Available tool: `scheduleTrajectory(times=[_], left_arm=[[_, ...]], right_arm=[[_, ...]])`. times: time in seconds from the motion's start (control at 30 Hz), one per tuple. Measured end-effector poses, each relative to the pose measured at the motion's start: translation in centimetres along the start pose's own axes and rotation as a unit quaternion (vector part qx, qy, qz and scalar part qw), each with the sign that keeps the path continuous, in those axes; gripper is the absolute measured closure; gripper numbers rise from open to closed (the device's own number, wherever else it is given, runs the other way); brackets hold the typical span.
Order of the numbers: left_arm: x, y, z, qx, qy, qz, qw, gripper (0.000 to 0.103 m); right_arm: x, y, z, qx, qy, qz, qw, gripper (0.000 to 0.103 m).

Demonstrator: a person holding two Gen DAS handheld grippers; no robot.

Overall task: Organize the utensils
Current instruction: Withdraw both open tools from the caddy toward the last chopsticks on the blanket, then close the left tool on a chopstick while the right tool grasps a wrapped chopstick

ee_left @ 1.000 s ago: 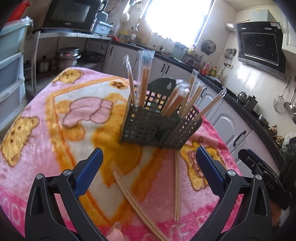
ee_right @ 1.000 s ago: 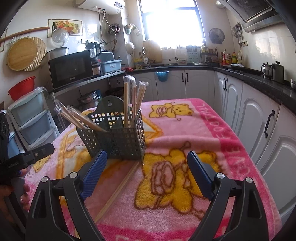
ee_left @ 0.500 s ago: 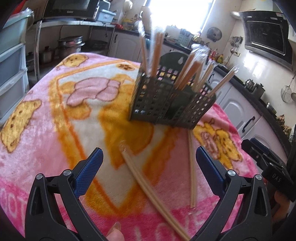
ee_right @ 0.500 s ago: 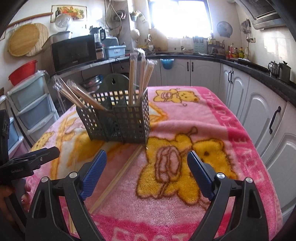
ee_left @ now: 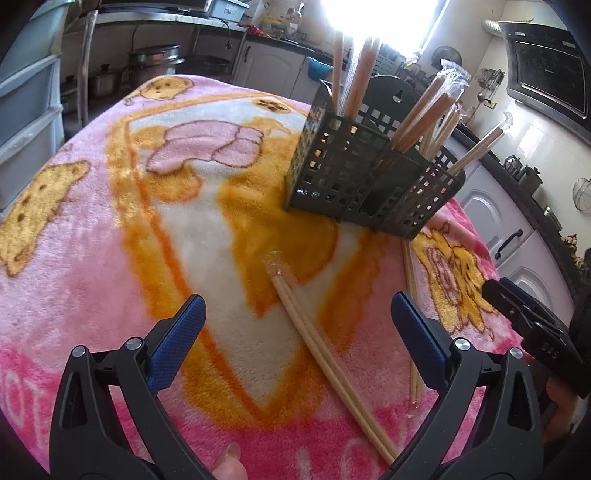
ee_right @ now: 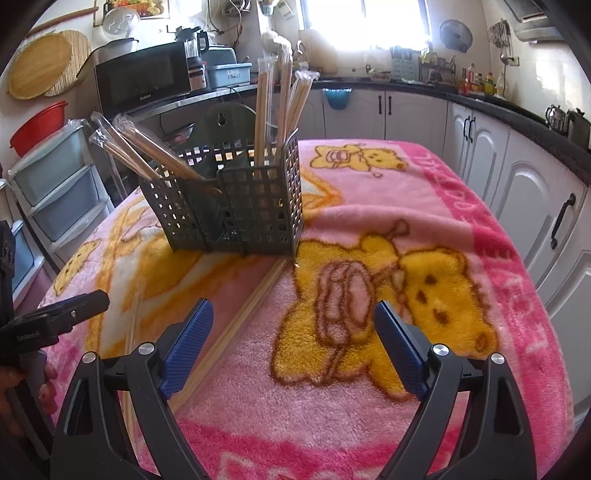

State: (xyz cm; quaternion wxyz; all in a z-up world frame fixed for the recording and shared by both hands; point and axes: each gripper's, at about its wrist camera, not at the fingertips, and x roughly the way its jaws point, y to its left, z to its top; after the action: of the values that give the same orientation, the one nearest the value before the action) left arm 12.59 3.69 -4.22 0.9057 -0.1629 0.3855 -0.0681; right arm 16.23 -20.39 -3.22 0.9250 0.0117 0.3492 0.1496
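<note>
Both claws wide and empty; left gripper [ee_left: 295, 325] lining up on loose chopsticks [ee_left: 325, 354], basket [ee_left: 369, 184] next.

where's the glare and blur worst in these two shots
Left wrist view: the window blows out white behind the wrapped chopsticks, and the blanket smears with motion blur. Right wrist view: sharper, window overexposed, counters bowed by fisheye.
</note>
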Motion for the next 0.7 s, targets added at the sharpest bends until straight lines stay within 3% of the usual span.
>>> scheduleTrajectory(times=[0.1,0.27,0.53,0.7], left_arm=[[0.8,-0.2,-0.2,-0.003,0.015,-0.022,0.9996,0.013],[2.5,-0.1,-0.5,-0.014,0.042,-0.03,0.9985,0.035],[4.5,0.5,1.1,-0.036,0.059,-0.017,0.9975,0.046],[5.4,0.5,1.7,-0.019,0.055,0.012,0.9982,0.065]], right_arm=[[1.1,0.0,0.5,0.011,0.011,0.012,1.0,0.017],[3.0,0.0,1.4,0.028,0.029,0.018,0.999,0.023],[6.6,-0.4,2.0,0.065,0.067,0.011,0.996,0.036],[8.3,-0.4,2.6,0.084,0.071,0.006,0.994,0.043]])
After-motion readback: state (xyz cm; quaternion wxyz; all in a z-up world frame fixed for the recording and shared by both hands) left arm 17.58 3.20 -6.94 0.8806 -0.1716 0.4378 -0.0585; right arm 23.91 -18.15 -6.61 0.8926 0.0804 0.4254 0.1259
